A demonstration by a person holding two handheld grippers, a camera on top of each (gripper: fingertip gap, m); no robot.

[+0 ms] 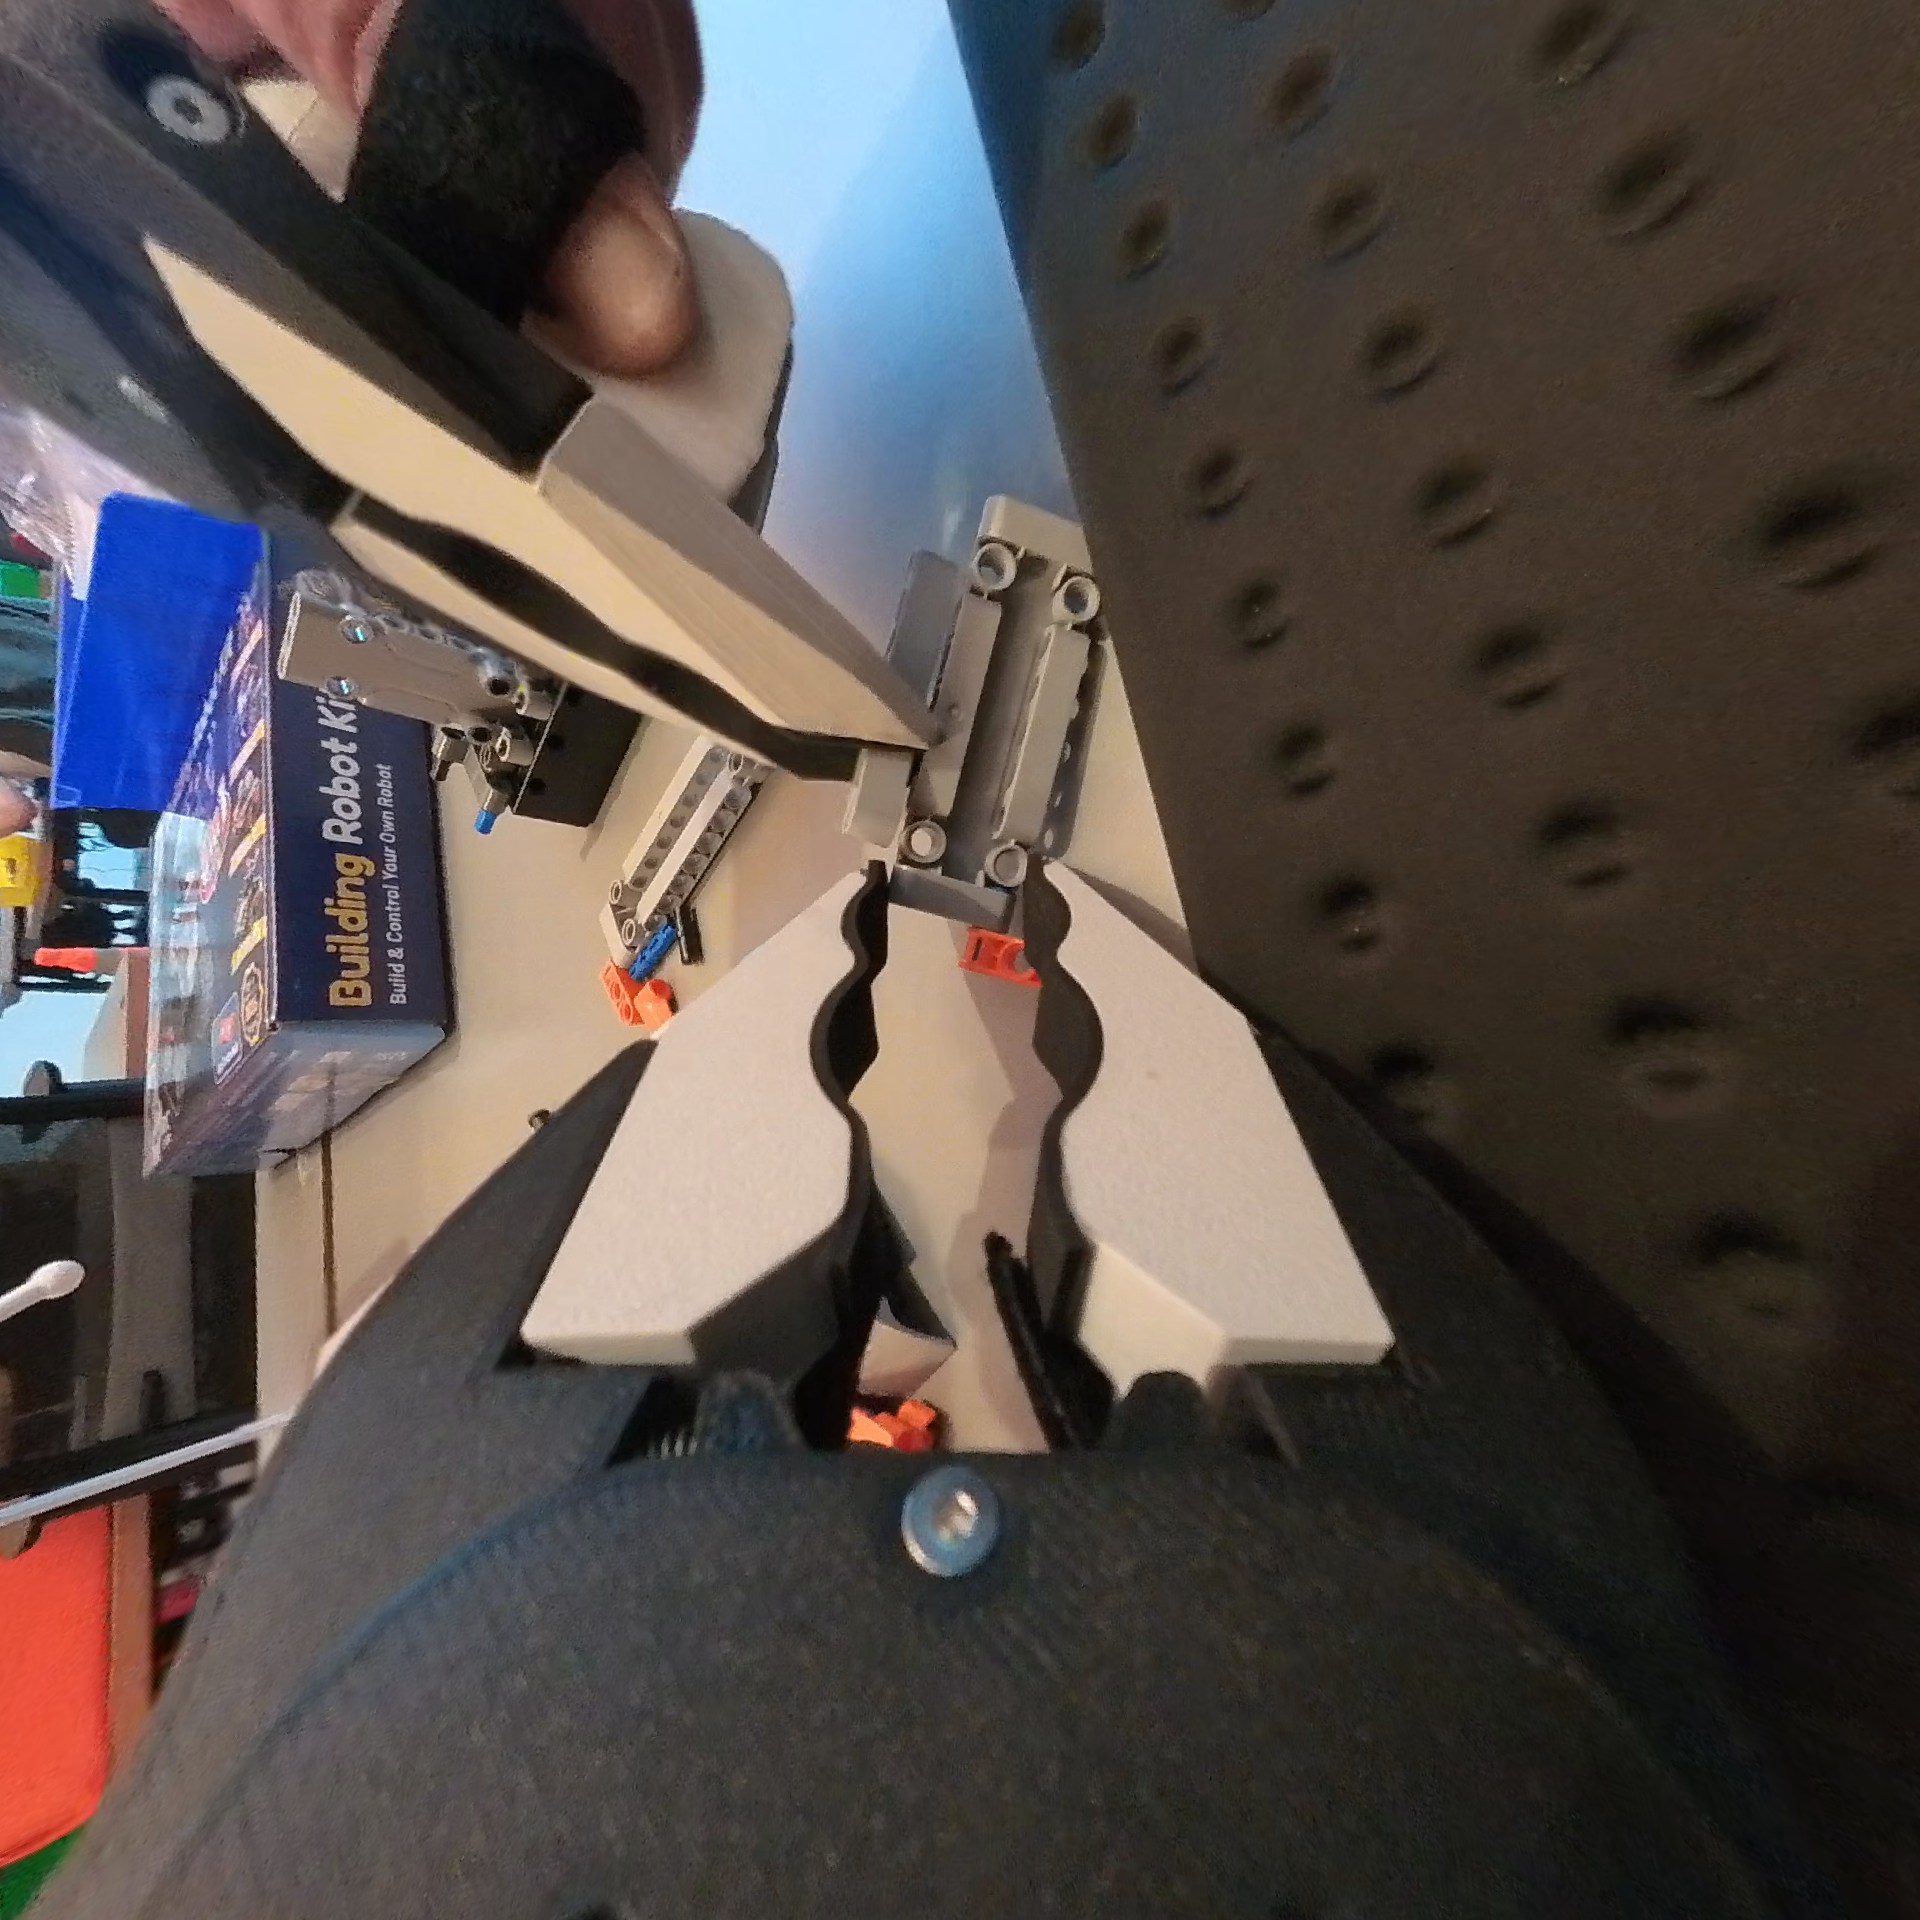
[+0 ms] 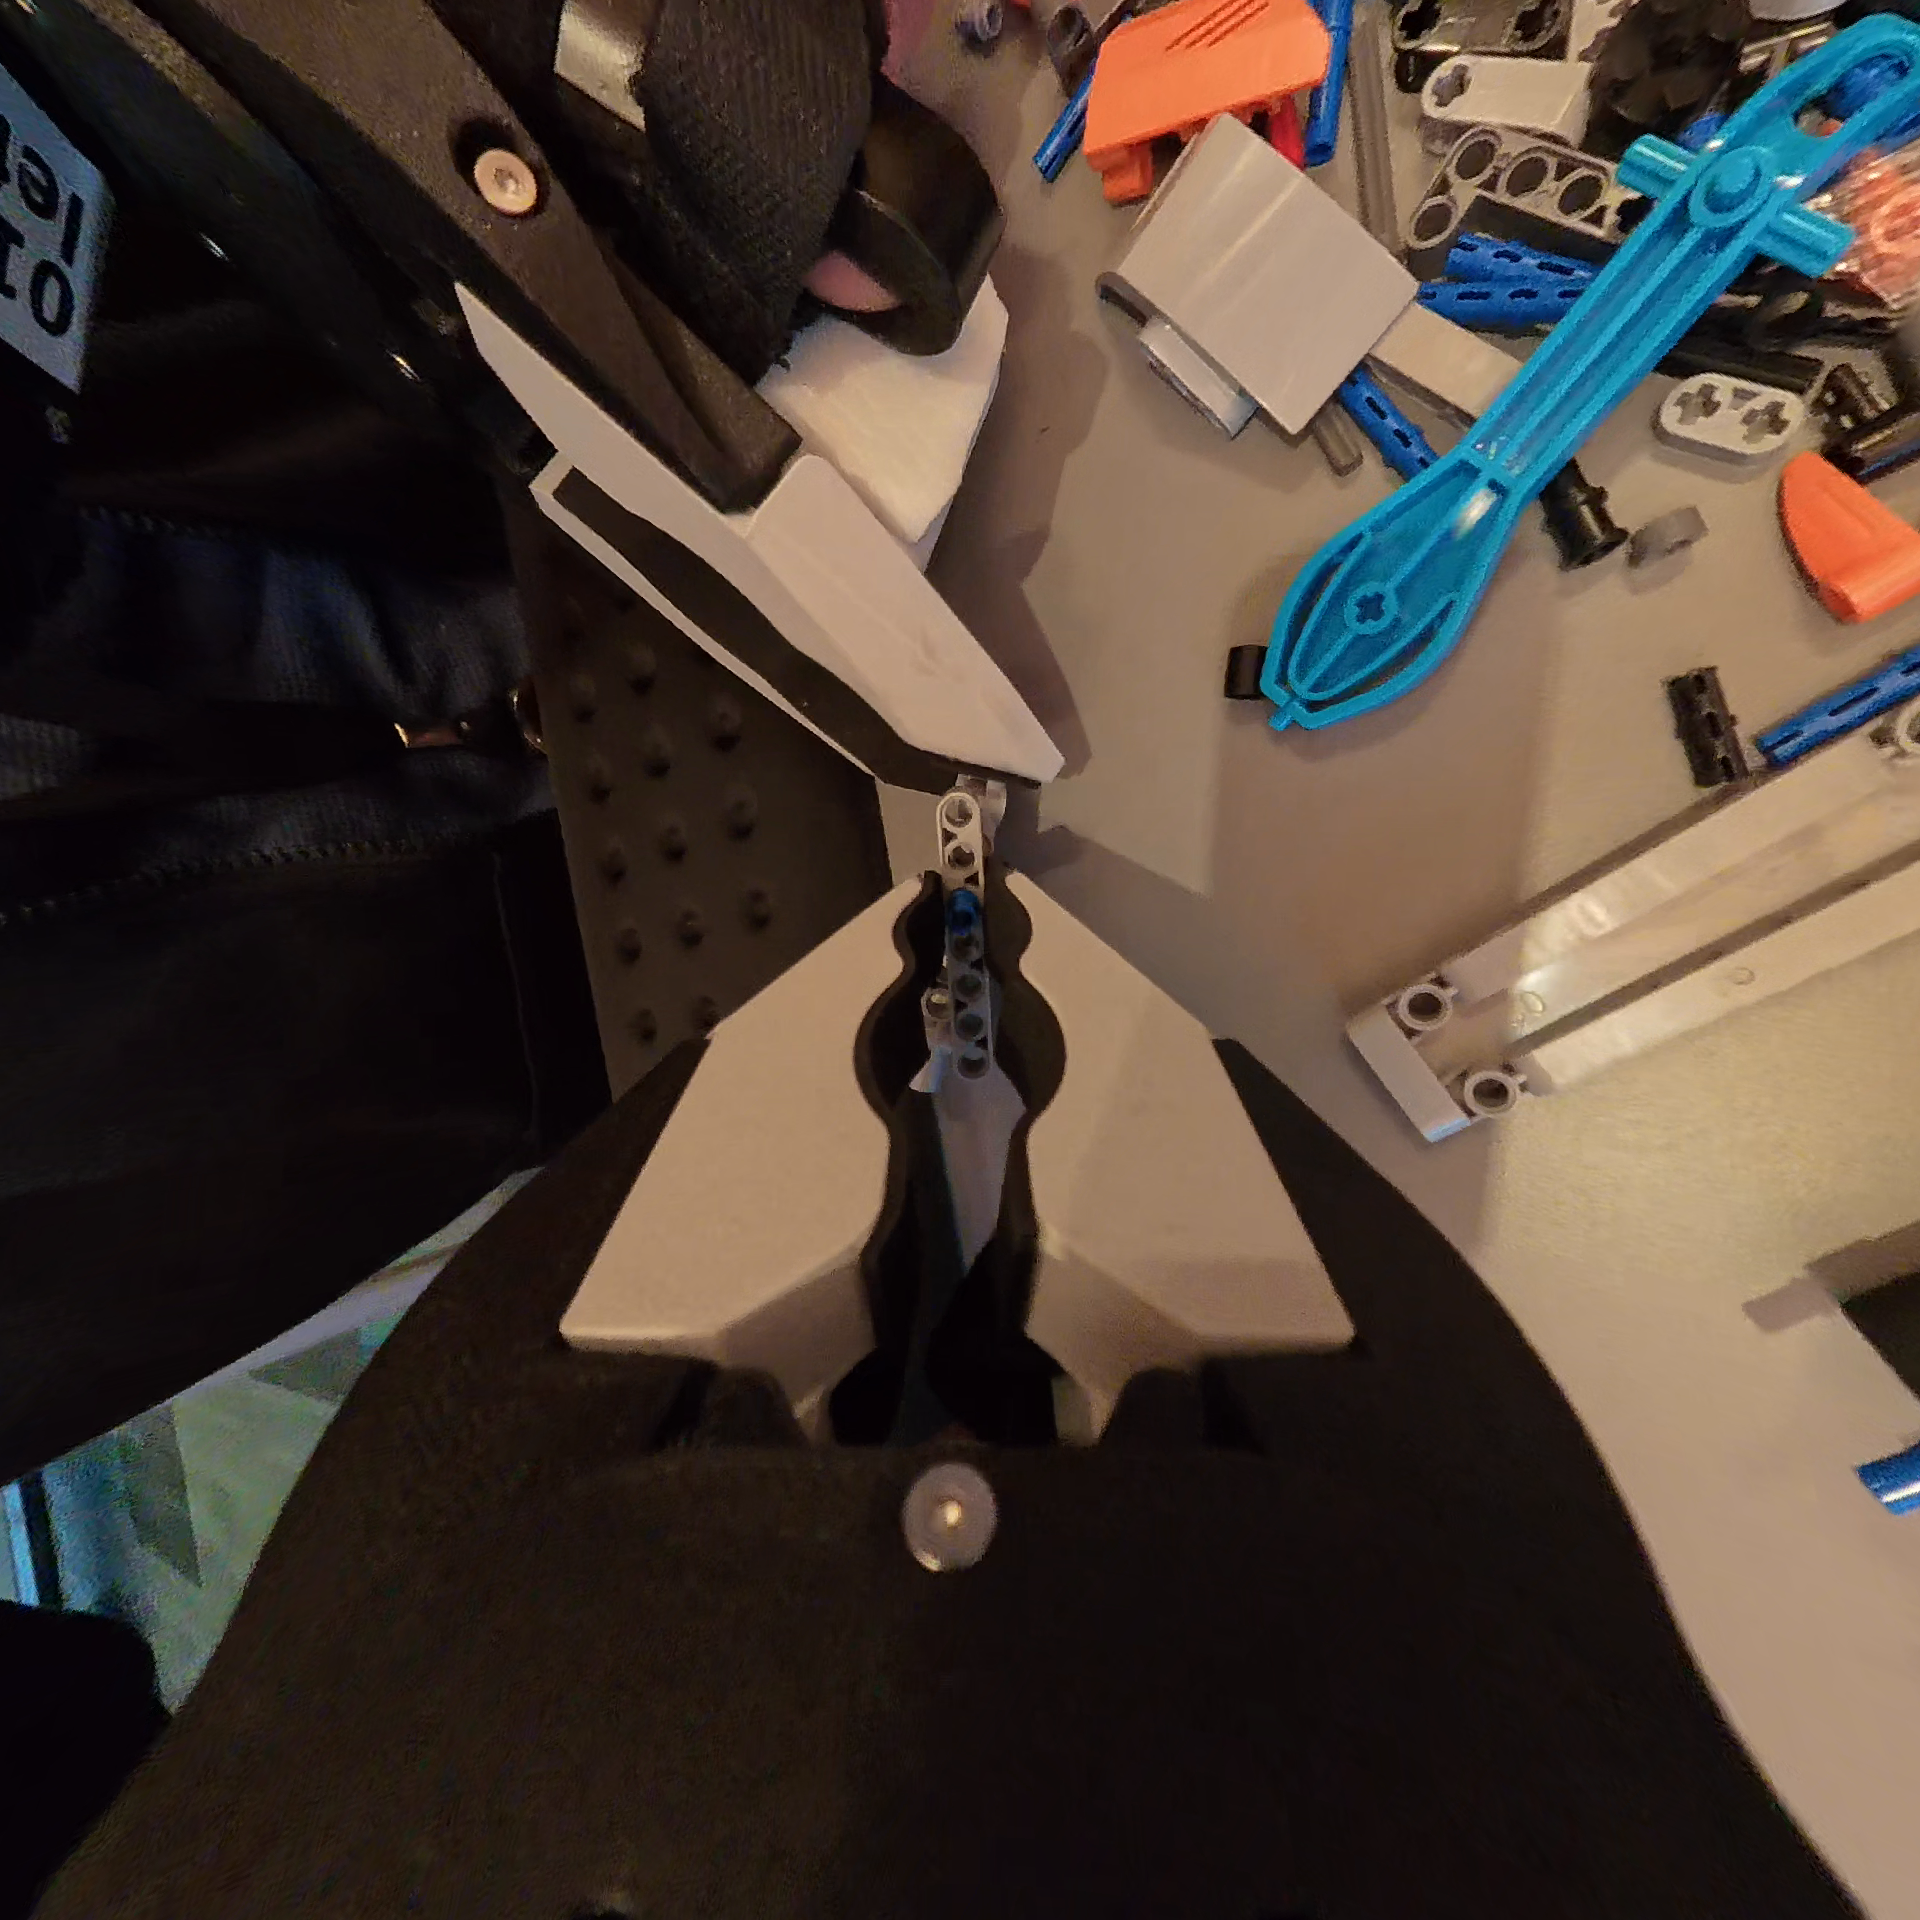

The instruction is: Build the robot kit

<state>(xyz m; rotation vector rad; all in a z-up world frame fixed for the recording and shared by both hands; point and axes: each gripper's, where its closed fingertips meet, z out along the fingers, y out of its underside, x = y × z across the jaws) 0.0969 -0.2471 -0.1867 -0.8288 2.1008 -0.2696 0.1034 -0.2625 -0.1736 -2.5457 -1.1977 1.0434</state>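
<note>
1. The left gripper (image 1: 954,883) is closed on the near end of a grey panel piece (image 1: 1013,707), its wavy black pads pinching the piece's base just above a small orange block (image 1: 992,951).
2. The right gripper (image 2: 964,883) is clamped on a thin grey beam (image 2: 966,987) with a blue pin, held upright between its jaws.
3. In the right wrist view the left gripper's tips touch the top of that beam; in the left wrist view the right gripper's tip meets the panel piece.
4. Left of the panel piece lie a white holed beam (image 1: 686,831) and a blue box (image 1: 301,935) on the pale table (image 1: 790,862).
5. Farther right in the right wrist view, a bright blue plastic tool (image 2: 1538,416), a long grey panel (image 2: 1621,956) and loose parts are scattered.
6. A dark dimpled chair back (image 1: 1507,623) stands right of the panel piece.
</note>
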